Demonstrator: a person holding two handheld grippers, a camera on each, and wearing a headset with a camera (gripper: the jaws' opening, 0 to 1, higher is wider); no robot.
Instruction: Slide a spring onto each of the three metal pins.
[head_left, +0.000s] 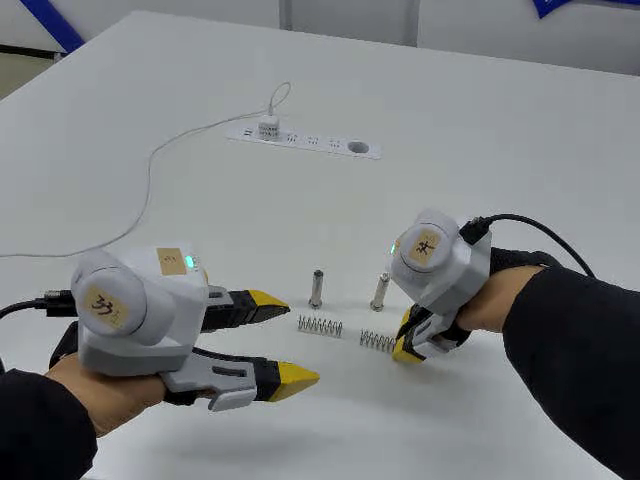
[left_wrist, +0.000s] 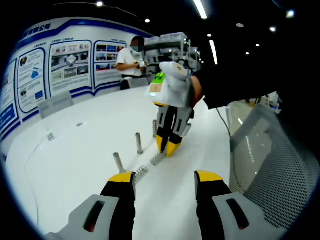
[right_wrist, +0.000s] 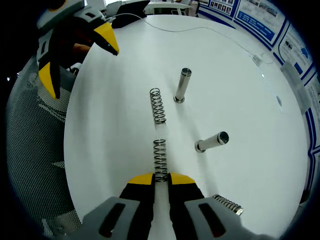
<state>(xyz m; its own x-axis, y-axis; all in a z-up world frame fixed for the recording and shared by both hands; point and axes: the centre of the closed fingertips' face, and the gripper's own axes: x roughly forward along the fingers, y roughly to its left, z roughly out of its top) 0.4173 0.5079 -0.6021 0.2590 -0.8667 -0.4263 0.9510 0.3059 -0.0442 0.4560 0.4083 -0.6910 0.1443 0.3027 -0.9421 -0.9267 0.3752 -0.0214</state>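
The right claw (right_wrist: 160, 179) was pinched narrow on the near end of a spring (right_wrist: 160, 157) that lay flat on the white tabletop (right_wrist: 115, 150), near two upright metal pins (right_wrist: 182, 85). The left claw (head_left: 288, 338) hung wide open and empty over the tabletop, near a second spring (head_left: 320, 325).
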